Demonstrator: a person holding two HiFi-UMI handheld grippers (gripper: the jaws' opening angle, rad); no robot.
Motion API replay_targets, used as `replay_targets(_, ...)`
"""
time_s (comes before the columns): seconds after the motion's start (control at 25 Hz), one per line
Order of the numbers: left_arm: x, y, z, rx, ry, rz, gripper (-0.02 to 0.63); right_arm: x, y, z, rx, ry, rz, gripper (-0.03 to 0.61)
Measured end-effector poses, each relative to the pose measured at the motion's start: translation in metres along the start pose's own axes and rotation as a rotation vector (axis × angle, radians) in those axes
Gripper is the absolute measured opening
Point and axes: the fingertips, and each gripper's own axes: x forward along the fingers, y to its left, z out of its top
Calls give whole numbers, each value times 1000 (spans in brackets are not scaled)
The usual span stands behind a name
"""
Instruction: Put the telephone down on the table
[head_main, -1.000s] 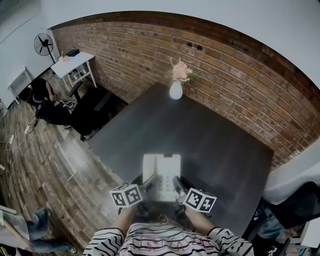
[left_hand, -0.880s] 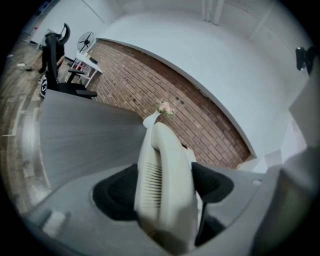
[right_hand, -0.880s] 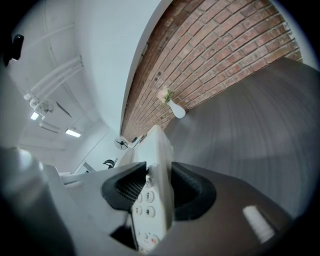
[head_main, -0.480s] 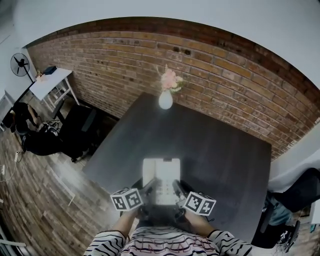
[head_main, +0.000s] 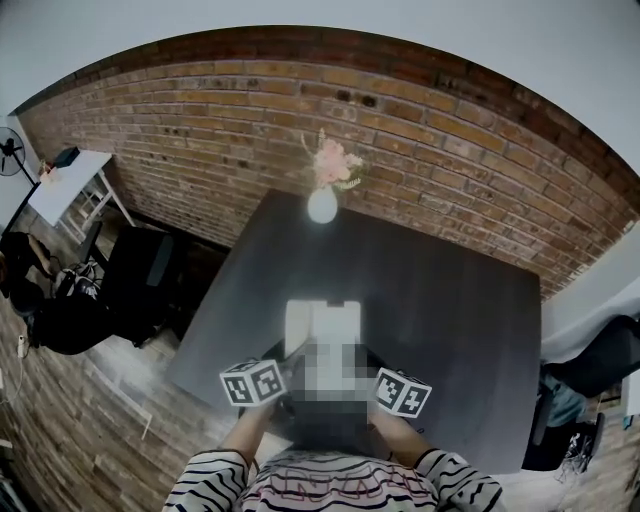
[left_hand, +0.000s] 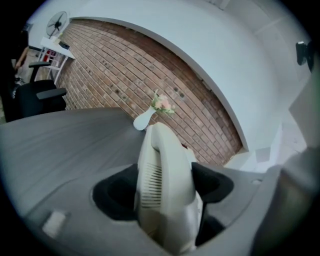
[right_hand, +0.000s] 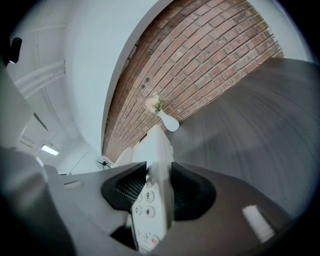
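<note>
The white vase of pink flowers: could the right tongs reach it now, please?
Probably not: the right tongs grip the cream telephone, and the white vase stands far across the dark table.

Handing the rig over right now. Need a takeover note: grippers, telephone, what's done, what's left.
Left gripper: shut on the telephone, on its handset side.
Right gripper: shut on the telephone, on its keypad side.
Telephone: held between both grippers over the near part of the table. A vase of flowers stands at the far edge by the brick wall.
Done: telephone gripped and over the table.
Left: lower it flat onto the table, open both grippers, pull back.
</note>
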Motion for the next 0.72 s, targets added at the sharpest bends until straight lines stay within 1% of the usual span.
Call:
replay_targets(0.4,46,42,40,27,91,-29,331,62,-7,16,59,-49,-60,149)
replay_targets(0.72,91,61,71,52,116,-60,331,106,-20,42,80,-89,-77,149)
